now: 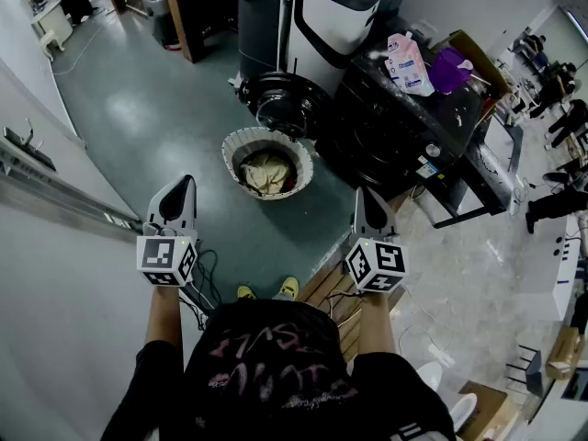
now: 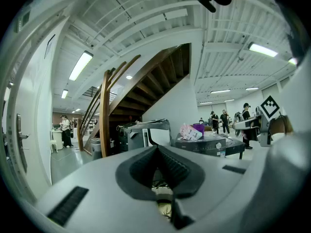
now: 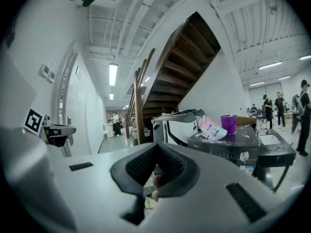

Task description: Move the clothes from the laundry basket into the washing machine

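Note:
The white laundry basket stands on the green floor ahead of me, with beige and red clothes inside. Behind and to its right is the black washing machine, its round door swung open toward the basket. My left gripper and right gripper are held level on either side of the basket, short of it. Both are shut with nothing between the jaws. In the left gripper view the left gripper points toward the machine; the right gripper faces the same machine.
A pink-and-white bag and a purple container lie on top of the machine. A grey-and-white appliance stands behind it, beside a wooden staircase. A white wall with a rail runs along my left. People stand far off at the right.

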Action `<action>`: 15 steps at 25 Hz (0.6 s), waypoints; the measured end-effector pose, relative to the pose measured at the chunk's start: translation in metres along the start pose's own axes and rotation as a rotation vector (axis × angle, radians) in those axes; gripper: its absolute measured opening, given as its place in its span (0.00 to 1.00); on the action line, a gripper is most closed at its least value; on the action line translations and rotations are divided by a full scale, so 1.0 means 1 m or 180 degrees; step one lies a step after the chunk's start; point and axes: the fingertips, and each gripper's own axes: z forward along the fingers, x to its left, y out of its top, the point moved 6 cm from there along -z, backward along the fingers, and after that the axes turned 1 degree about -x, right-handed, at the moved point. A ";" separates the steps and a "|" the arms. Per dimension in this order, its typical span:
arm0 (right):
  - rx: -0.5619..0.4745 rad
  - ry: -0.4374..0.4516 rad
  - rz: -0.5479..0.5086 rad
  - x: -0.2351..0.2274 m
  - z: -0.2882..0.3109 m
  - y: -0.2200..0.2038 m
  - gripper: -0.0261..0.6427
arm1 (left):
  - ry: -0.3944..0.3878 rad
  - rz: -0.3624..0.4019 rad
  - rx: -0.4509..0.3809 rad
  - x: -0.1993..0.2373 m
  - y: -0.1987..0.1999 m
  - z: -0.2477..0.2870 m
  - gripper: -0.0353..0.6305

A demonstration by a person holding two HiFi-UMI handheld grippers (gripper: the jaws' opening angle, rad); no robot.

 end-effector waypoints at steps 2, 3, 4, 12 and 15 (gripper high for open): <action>0.0007 0.0016 0.0008 -0.001 0.000 0.000 0.05 | 0.0019 -0.0002 -0.0003 -0.002 0.001 -0.002 0.07; 0.0010 0.0021 0.0010 -0.001 0.000 0.000 0.04 | 0.0023 -0.0001 -0.0004 -0.004 0.002 -0.002 0.07; 0.0011 0.0023 0.0009 -0.002 0.000 0.000 0.05 | 0.0023 0.0002 -0.0008 -0.004 0.002 -0.002 0.07; -0.0004 0.0074 0.0010 -0.002 -0.009 0.000 0.05 | 0.0010 0.0002 -0.0035 -0.010 0.005 -0.005 0.07; -0.0043 0.0069 0.0074 -0.002 -0.013 0.001 0.05 | -0.0010 0.0031 -0.0018 -0.014 0.005 -0.006 0.07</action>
